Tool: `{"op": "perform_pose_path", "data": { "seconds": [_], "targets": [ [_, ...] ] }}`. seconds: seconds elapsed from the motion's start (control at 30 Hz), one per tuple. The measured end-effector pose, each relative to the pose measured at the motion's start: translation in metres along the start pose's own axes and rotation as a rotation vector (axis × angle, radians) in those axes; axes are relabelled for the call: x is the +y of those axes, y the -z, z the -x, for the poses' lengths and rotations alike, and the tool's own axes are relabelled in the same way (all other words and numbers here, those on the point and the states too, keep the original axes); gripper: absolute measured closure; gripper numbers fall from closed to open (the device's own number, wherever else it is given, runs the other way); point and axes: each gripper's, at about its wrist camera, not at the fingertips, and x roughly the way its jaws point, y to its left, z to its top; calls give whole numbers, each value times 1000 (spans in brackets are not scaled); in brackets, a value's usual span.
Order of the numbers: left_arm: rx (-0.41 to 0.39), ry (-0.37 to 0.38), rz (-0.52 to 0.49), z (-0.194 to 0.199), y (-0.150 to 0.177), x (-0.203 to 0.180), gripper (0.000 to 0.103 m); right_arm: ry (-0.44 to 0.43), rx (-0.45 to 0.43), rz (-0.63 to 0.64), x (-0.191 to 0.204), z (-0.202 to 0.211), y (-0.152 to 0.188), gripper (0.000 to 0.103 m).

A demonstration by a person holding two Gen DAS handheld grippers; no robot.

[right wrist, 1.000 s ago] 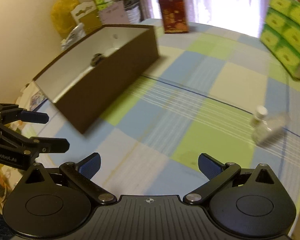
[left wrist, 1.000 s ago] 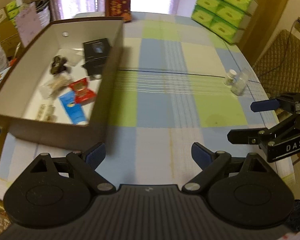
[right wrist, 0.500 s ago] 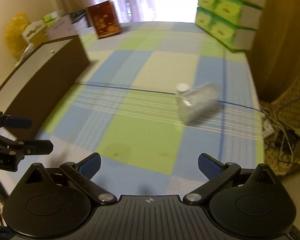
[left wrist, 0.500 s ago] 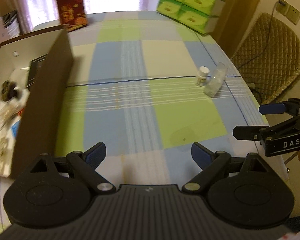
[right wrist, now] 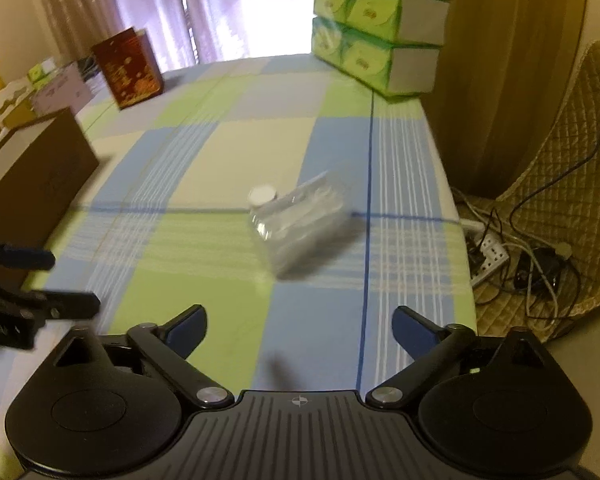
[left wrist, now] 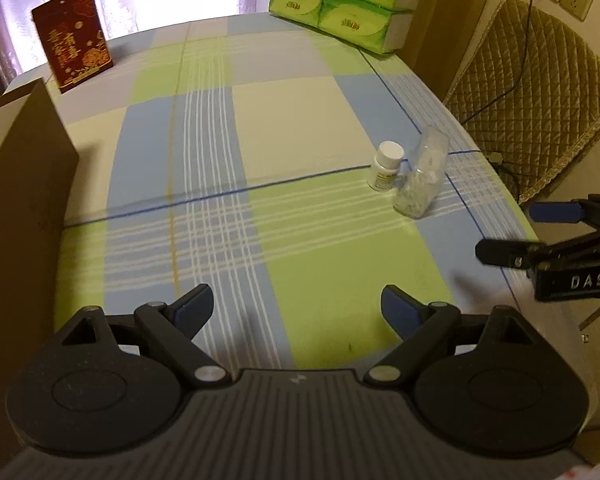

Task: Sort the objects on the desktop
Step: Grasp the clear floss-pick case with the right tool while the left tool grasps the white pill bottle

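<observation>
Left wrist view: the left tongs are seen spread wide above the checked cloth of the counter, with nothing held between the blue pads. A small white pill bottle is stood upright on the right part of the counter, and a clear plastic box is set just beside it on its right, apparently touching it. The right tongs are shown at the right edge, spread and empty, near the counter's edge and apart from the 2 items. A brown cardboard box is placed along the left side, well apart from the bottle. A dark red box is stood upright at the far left corner, and green tissue packs are stacked at the far right corner. A quilted chair is seen beyond the counter's right edge.

Right wrist view: the picture is blurred. The clear box is seen ahead of the spread right tongs, with the bottle's white cap showing behind it. A power strip with tangled cables is laid on the floor at the right.
</observation>
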Motion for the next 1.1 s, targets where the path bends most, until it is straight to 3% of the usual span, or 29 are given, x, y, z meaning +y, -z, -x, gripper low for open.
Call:
{"op": "perform_pose_path", "data": {
  "seconds": [0.17,0.47,0.57,0.67,0.87,1.1],
  "targets": [
    [12,-28,-13,-24,-19,7,15,10,-21,-18,7,-19,-20,29],
    [43,-33,-48,-56,-46,14,15,36,-17,-36,19,-60,-39,38],
    [41,-19,-70,-64,-51,9,15,58,-13,-24,13,-65,-41,47],
    [46,5,-101,-72,-57,2,15,64,-8,-11,5,-62,-40,57],
    [38,78,-169,-88,-69,-21,16,84,7,11,-13,-59,-38,66],
    [0,160,-271,-107,-81,-49,29,84,10,52,-24,-57,-39,66]
  ]
}}
